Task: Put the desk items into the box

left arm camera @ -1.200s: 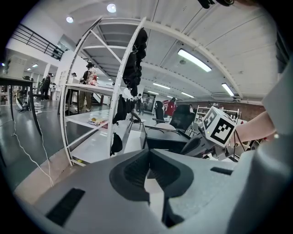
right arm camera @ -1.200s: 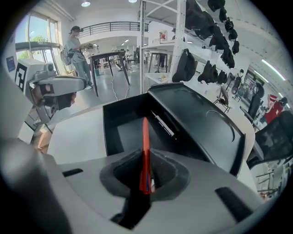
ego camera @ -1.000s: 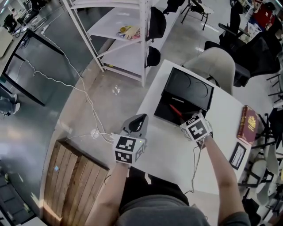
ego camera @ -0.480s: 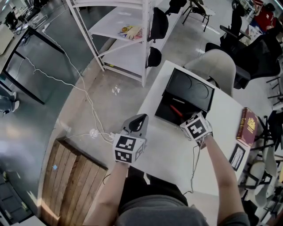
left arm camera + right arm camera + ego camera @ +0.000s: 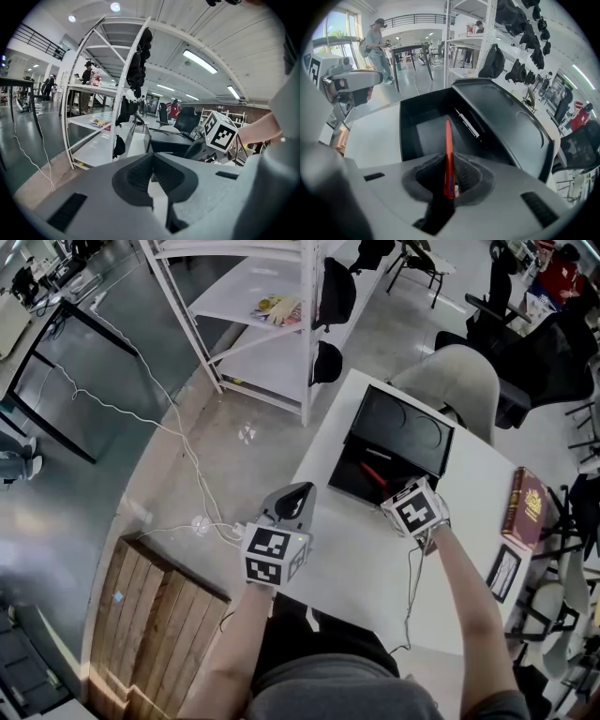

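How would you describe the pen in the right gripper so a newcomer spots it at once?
On the white table stands an open black box. At its near edge the right gripper pinches a slim red pen pointing into it. The other pen, inside, is black.

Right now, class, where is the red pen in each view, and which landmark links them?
Head view: red pen right of centre, over the open black box.
Left gripper view: not in it.
Right gripper view: centre, gripped between the jaws.
Shared landmark: the black box, in all three.
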`<state>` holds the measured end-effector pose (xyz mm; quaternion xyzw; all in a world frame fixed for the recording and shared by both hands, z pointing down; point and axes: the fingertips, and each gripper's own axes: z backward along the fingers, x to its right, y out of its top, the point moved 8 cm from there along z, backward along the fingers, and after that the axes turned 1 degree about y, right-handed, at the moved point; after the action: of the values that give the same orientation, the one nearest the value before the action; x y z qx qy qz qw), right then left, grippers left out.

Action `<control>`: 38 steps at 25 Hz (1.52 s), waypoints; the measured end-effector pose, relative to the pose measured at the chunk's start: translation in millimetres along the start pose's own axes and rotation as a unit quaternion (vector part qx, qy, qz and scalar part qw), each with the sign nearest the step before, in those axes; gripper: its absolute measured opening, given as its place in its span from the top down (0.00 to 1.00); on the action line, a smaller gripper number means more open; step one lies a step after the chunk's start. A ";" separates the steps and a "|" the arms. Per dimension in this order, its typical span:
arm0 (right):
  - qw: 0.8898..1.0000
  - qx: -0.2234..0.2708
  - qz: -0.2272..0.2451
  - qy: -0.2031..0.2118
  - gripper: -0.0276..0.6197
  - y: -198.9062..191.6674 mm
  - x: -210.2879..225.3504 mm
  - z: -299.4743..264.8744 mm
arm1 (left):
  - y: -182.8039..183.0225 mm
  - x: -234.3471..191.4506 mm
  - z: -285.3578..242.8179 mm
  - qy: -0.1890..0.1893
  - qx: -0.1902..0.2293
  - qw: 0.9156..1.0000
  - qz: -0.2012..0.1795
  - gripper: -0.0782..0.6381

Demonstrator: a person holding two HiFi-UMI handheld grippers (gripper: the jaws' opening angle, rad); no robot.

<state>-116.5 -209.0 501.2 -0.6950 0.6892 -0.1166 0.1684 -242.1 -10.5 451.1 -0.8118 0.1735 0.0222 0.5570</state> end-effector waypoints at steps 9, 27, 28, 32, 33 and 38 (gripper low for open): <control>1.000 0.012 -0.006 0.010 0.80 -0.1 1.8 4.0 | 2.9 0.7 0.2 -0.001 -0.001 1.000 -0.005 0.88; 0.975 0.189 -0.119 -0.013 0.82 -1.3 -4.1 84.7 | 18.9 16.5 -7.8 -0.020 0.001 0.999 -0.033 0.88; 0.972 0.200 -0.126 -0.015 0.83 -2.9 -5.1 89.8 | 19.8 17.9 -8.2 -0.022 0.002 0.999 -0.035 0.88; 0.957 0.241 -0.156 -0.030 0.86 -10.9 -7.8 109.3 | 24.4 23.4 -10.0 -0.030 0.006 0.999 -0.040 0.88; 0.954 0.250 -0.163 -0.036 0.87 -13.5 -7.8 114.3 | 25.7 24.9 -10.4 -0.032 0.006 0.999 -0.042 0.88; 0.936 0.286 -0.194 -0.062 0.92 -27.9 -10.9 134.2 | 29.7 33.2 -12.1 -0.041 0.007 0.998 -0.052 0.88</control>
<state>-38.2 -188.5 390.1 -0.7438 0.4667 -0.2957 0.3761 -221.9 -39.5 421.4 -0.8142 0.1085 0.0250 0.5698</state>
